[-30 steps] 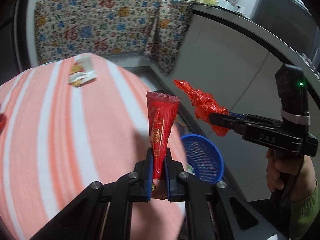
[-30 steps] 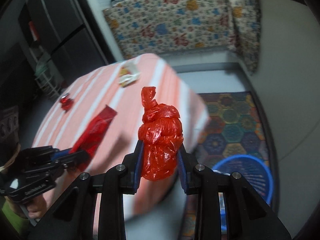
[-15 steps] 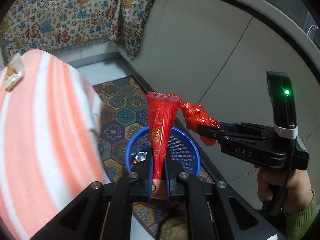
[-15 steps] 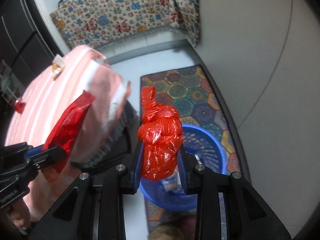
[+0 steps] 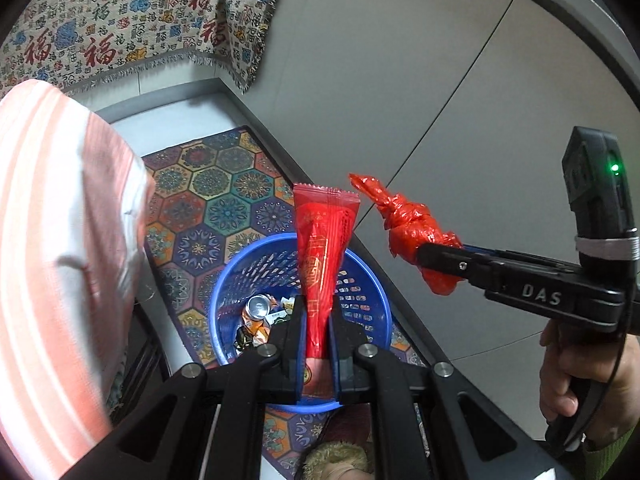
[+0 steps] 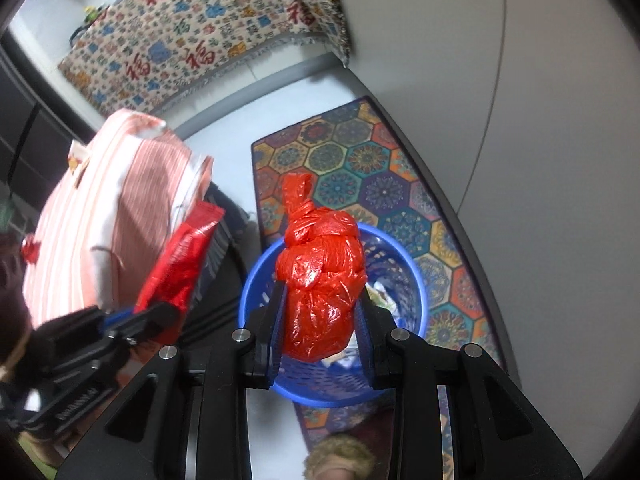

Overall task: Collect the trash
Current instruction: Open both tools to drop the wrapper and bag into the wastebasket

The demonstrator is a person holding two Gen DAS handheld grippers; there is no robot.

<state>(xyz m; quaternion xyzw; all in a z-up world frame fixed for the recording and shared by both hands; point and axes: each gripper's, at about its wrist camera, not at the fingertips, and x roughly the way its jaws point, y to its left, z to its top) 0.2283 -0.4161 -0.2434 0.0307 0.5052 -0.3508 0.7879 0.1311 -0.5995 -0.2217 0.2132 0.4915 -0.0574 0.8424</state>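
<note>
Below both grippers, on the patterned rug (image 5: 208, 200), stands the blue basket (image 5: 372, 276), already holding a can (image 5: 258, 306) and scraps. The left gripper (image 5: 318, 320) is clamped on a long red wrapper (image 5: 324, 240), whose long axis points up and away along the fingers, directly over the basket's mouth. The right gripper (image 6: 320, 312) is closed around a knotted red bag (image 6: 320, 280), knot upward, over the basket's near-left rim. Both look poised to release; the left appears better centred, so it likely drops first.
</note>
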